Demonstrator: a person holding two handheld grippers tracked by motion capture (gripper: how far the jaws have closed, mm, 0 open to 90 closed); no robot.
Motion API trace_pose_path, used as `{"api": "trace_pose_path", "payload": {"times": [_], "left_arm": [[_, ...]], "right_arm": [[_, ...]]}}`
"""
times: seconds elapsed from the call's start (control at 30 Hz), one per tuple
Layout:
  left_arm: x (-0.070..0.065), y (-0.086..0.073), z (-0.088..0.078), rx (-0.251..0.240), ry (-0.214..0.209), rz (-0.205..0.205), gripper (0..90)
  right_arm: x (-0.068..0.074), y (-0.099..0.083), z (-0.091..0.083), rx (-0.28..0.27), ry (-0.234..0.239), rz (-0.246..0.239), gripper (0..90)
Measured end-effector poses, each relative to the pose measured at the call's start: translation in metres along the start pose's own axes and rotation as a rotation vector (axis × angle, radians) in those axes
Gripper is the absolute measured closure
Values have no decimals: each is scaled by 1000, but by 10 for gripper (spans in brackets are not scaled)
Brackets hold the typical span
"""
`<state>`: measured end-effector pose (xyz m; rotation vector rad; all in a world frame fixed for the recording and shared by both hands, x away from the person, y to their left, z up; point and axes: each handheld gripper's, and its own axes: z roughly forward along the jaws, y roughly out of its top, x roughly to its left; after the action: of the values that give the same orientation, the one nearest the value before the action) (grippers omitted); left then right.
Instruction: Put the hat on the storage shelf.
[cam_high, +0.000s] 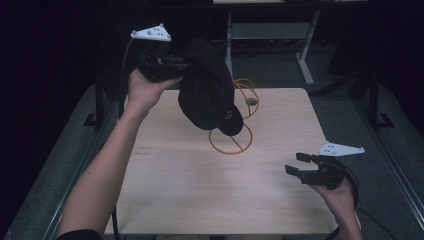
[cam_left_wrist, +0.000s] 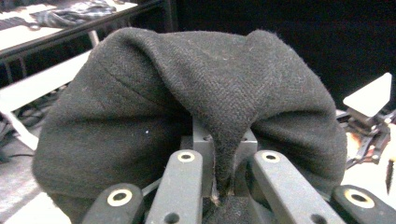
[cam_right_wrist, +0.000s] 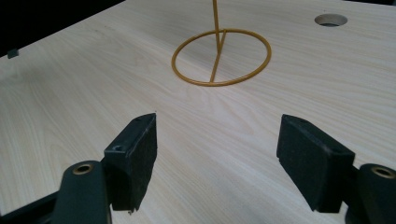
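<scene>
A black cloth cap (cam_high: 207, 87) hangs in the air over the far middle of the table, its brim pointing down. My left gripper (cam_high: 175, 67) is shut on the cap's edge and holds it up at the far left. In the left gripper view the dark fabric (cam_left_wrist: 187, 102) bulges over the jaws, with a fold pinched between them. A gold wire stand (cam_high: 231, 139) with a ring base rests on the table under the cap; its ring base (cam_right_wrist: 221, 56) lies ahead in the right gripper view. My right gripper (cam_high: 295, 164) hovers open over the table's near right, nothing between its pads (cam_right_wrist: 135, 149).
The light wooden table (cam_high: 175, 190) has a round hole (cam_high: 251, 101) near its far edge. A white desk frame (cam_high: 272, 32) stands behind it in the dark. Black rails run along both sides of the table.
</scene>
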<state>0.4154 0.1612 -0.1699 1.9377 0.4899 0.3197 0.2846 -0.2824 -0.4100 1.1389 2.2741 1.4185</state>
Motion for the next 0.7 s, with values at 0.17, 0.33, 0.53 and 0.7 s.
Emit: {"api": "trace_pose_path", "payload": {"times": [0.17, 0.33, 0.53, 0.7], "left_arm": [[1, 12, 14, 19, -1, -6, 845], [-1, 20, 26, 35, -7, 9, 844], [-1, 33, 45, 68, -2, 17, 843], [0, 39, 69, 103, 5, 33, 843]], "right_arm": [[-3, -2, -4, -15, -1, 21, 284], [-7, -3, -8, -30, 4, 30, 286], [-11, -4, -14, -54, 4, 47, 288], [-14, -8, -13, -59, 7, 56, 289]]}}
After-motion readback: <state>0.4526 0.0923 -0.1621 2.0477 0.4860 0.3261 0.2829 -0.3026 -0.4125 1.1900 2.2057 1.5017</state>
